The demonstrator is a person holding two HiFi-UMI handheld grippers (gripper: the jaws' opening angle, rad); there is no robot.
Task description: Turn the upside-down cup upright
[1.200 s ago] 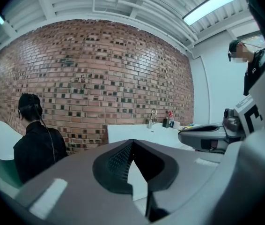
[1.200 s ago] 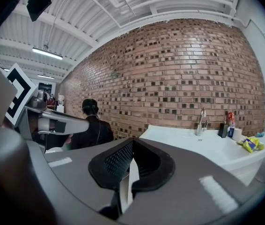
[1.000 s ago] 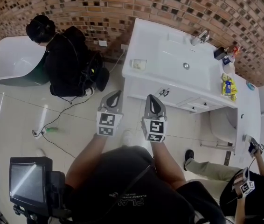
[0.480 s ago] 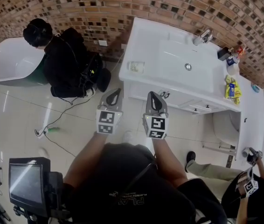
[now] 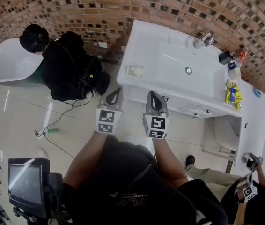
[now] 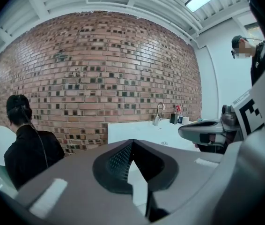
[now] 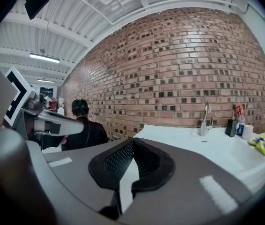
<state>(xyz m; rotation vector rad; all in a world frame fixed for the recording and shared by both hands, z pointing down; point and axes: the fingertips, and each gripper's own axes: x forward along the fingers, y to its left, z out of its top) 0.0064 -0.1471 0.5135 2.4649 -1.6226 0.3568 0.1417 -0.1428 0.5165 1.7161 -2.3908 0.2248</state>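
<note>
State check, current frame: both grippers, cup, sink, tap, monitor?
left gripper: shut, empty.
right gripper: shut, empty.
cup: on the counter near its left edge, untouched; orientation too small to tell.
sink: basin empty.
tap: no water seen running.
monitor: screen lit.

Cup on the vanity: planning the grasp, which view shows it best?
Head view: the cup sits in plain sight near the left end of the vanity. Neither gripper view shows it recognisably.
</note>
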